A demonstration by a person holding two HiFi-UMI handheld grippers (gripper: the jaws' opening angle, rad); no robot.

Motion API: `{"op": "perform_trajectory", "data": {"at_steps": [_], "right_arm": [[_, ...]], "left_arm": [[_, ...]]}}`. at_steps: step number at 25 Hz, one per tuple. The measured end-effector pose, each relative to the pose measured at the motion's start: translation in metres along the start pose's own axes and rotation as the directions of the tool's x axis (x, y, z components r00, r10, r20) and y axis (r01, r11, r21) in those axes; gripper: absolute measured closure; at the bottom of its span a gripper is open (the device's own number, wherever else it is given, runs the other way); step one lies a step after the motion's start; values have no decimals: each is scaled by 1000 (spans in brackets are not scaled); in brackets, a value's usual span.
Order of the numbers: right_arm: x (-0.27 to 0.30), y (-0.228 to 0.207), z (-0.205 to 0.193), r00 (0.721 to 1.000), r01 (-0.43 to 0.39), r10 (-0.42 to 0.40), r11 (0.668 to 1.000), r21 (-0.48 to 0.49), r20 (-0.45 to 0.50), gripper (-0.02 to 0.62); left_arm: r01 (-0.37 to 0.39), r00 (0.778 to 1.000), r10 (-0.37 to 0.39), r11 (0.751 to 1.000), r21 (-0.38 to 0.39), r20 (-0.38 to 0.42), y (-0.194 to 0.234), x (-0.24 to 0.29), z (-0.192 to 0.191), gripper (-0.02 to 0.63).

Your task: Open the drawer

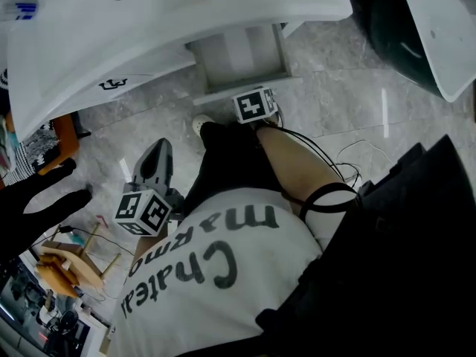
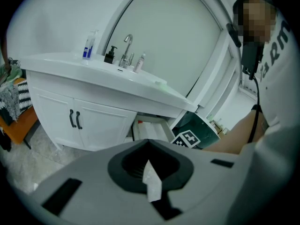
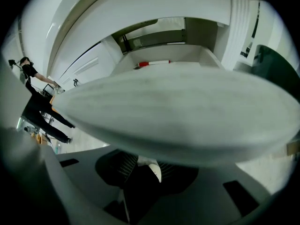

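The white drawer [image 1: 239, 56] stands pulled out from under the vanity counter [image 1: 171, 21]; in the left gripper view the drawer [image 2: 151, 129] shows beside the cabinet doors. My right gripper [image 1: 256, 111] points steeply down at the drawer's front edge [image 1: 245, 89], its marker cube on top. In the right gripper view that front edge [image 3: 168, 116] fills the picture as a blurred pale band and hides the fingertips, so the jaws' stand does not show. A red item [image 3: 149, 63] lies inside the drawer. My left gripper [image 1: 159, 149] hangs apart over the floor, jaws together, holding nothing.
White cabinet doors with black handles [image 2: 75, 119] stand left of the drawer. A tap [image 2: 125, 50] and bottles [image 2: 89, 46] stand on the counter. A dark green tub [image 1: 401, 39] is to the right, cables [image 1: 349, 155] lie on the floor, and a wooden stand [image 1: 71, 262] and another person's black sleeve [image 1: 37, 195] are at left.
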State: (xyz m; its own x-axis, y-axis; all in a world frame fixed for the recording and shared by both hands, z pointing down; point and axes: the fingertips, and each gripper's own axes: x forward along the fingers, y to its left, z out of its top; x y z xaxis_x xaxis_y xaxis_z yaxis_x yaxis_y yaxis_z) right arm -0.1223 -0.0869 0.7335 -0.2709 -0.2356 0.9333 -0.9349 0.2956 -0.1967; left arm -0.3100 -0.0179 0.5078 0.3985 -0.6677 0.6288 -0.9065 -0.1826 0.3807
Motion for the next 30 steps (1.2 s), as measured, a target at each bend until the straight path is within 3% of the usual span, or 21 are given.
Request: {"op": "perform_trajectory", "data": {"at_steps": [9,23,27,30], "right_arm": [[-2,2,2,1000,20,-20,1000,12,17,469],[1,2,-14,999,-4,4,1000,7,-39,461],[-3,8,-16,995,-66,71,996,66,-74,395],[-12,2,-19,991,-66,71,997,52,-114,387]], "left_arm": [[-14,1000,14,1000,-5,5,3,0,6,614],[-14,1000,14,1000,10,13,-6,8,12,614],[-7,1000,7,1000,14,23,-10,10,16,614],[2,999,-3,1000,19,38,-15,14,19,614]]}}
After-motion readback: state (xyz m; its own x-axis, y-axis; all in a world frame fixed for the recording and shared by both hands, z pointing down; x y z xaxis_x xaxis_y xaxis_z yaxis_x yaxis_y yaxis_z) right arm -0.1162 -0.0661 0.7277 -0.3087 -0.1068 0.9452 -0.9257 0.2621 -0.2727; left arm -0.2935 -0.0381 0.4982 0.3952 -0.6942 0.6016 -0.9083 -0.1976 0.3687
